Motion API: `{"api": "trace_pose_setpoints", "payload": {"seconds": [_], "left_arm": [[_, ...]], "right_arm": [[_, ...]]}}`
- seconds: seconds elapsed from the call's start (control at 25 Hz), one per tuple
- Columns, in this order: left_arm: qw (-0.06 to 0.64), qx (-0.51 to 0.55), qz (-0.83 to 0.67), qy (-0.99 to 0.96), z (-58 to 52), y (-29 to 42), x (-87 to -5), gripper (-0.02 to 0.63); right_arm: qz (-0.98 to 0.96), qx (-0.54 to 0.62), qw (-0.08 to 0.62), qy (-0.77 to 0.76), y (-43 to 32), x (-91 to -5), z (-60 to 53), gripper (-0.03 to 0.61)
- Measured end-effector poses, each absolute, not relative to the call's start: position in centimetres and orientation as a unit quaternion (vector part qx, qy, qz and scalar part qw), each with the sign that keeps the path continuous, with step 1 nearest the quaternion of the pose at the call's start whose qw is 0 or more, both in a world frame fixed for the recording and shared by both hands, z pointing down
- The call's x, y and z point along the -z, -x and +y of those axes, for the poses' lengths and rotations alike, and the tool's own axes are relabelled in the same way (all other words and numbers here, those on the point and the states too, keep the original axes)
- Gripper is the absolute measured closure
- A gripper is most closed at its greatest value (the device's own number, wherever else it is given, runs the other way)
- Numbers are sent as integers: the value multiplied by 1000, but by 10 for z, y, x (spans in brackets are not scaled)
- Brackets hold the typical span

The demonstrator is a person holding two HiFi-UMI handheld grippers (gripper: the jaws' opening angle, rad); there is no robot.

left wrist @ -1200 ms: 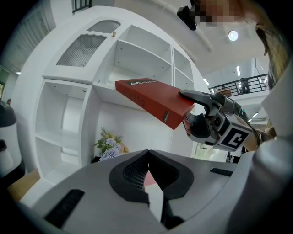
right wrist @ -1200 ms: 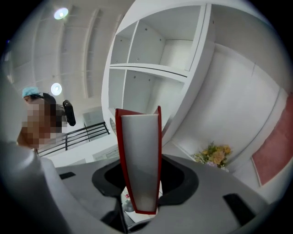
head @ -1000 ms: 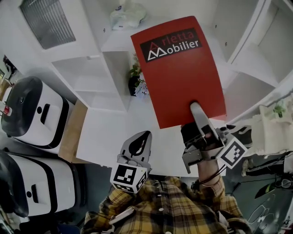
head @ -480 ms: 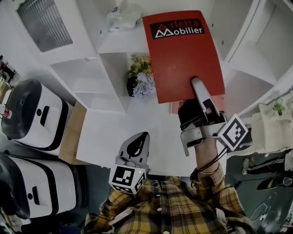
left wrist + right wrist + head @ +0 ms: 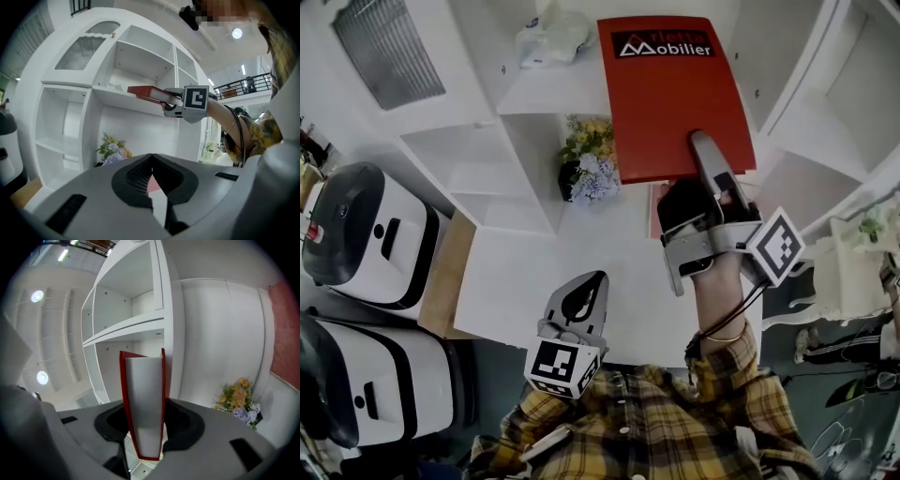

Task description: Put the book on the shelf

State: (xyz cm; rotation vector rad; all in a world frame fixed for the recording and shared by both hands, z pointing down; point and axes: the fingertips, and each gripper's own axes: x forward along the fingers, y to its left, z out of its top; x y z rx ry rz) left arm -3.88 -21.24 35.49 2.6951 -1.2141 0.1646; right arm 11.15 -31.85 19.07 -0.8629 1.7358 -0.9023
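Right now I'm in the carrying-in step: the red book (image 5: pixel 675 94) is up off the counter and raised to the white shelf unit (image 5: pixel 553 89), but I judge it isn't resting on any board yet.

My right gripper (image 5: pixel 703 157) has it by the near edge. In the right gripper view the white page block with a red cover on either side stands straight up between my jaws (image 5: pixel 143 404), which are partly spread, just as wide as the book is thick, and pressed on both covers. From the left gripper view the book (image 5: pixel 145 91) lies roughly flat, level with the shelf board above the flower pot (image 5: pixel 111 152), its far end at that board's front edge. Whether it touches the board I cannot tell.

The next move, as I see it, calls for pushing forward along the board so the book slides into the compartment beside the upright divider. I'd keep it level so the far corner doesn't catch the board's lip, and only let the jaws go once most of its weight sits on the shelf.

My left gripper (image 5: pixel 586 286) hangs low near my shirt, over the white counter (image 5: pixel 516 281), jaws together with nothing in them, taking no part.
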Motion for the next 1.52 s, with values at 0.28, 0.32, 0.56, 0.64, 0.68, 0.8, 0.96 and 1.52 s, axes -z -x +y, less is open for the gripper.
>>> {"api": "trace_pose_setpoints", "payload": {"seconds": [0.28, 0.32, 0.56, 0.64, 0.68, 0.8, 0.96, 1.52], "left_arm": [[81, -57, -401, -911, -215, 28, -351, 594], [79, -57, -400, -911, -216, 27, -350, 594], [75, -55, -399, -912, -219, 24, -348, 594], [75, -55, -399, -912, -219, 24, -349, 594], [75, -55, -398, -913, -219, 24, -349, 594], [75, -56, -396, -913, -217, 21, -349, 594], [74, -56, -393, -915, -218, 20, -349, 594], [72, -56, -391, -916, -217, 19, -348, 594]], "right_arm": [[687, 387, 501, 355, -120, -182, -335, 407], [685, 388, 504, 356, -120, -181, -337, 405], [680, 381, 516, 355, -124, -172, -342, 357], [681, 379, 521, 349, -123, -169, -341, 342], [682, 377, 524, 345, -123, -168, -341, 331], [686, 373, 526, 337, -123, -166, -338, 313], [690, 371, 526, 331, -123, -165, -335, 311], [701, 372, 528, 303, -111, -164, -316, 305]]}}
